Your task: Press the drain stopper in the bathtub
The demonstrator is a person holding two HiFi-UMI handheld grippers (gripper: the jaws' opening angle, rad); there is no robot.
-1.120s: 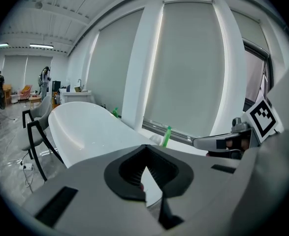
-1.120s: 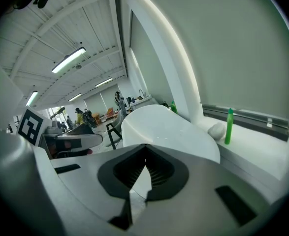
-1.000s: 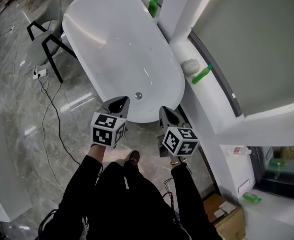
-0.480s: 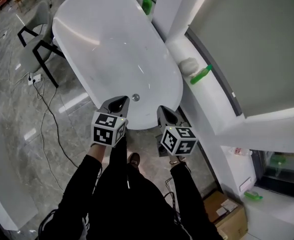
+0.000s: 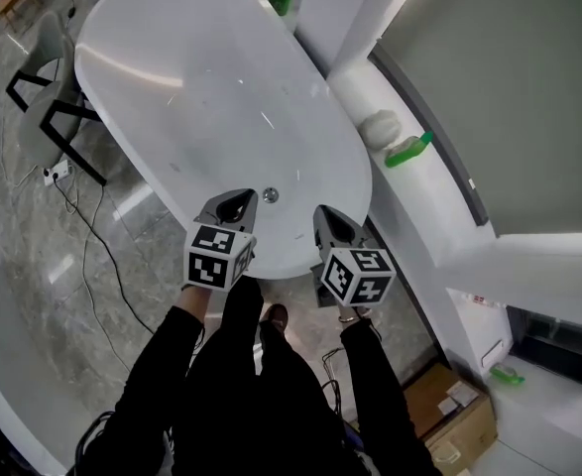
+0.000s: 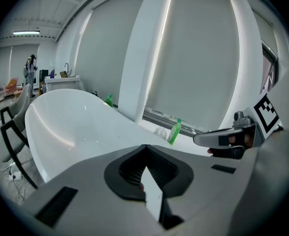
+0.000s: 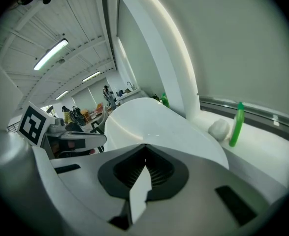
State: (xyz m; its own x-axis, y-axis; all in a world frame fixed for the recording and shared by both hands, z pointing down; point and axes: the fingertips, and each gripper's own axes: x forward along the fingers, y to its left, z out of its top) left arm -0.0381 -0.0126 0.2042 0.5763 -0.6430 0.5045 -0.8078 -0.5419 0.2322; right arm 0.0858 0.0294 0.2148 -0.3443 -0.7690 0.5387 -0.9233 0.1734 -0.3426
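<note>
Grey marble flooring surrounds a white tub (image 5: pixel 211 77), its small metal stopper (image 5: pixel 271 195) sitting on the tub's bottom near the near end. The left gripper (image 5: pixel 236 206) and right gripper (image 5: pixel 332 228) hover over the near rim, jaws pressed together, empty. The stopper looks rigid and slick, and is probably best pushed squarely on top.

The left hand-held gripper (image 5: pixel 236 204) and the right hand-held gripper (image 5: pixel 328 220) share a light grey shell narrowing to a dark nose; seen along the jaws, a black ribbed lining (image 6: pixel 134 168) fills a recess in the grey moulding, flanked by dark rectangular slots (image 6: pixel 55 206); the left cube (image 5: pixel 216 256) and right cube (image 5: pixel 358 276) are white with black square markers; the person wears black long sleeves (image 5: pixel 157 360), black trousers (image 5: pixel 261 385) and a dark shoe (image 5: pixel 273 317).
</note>
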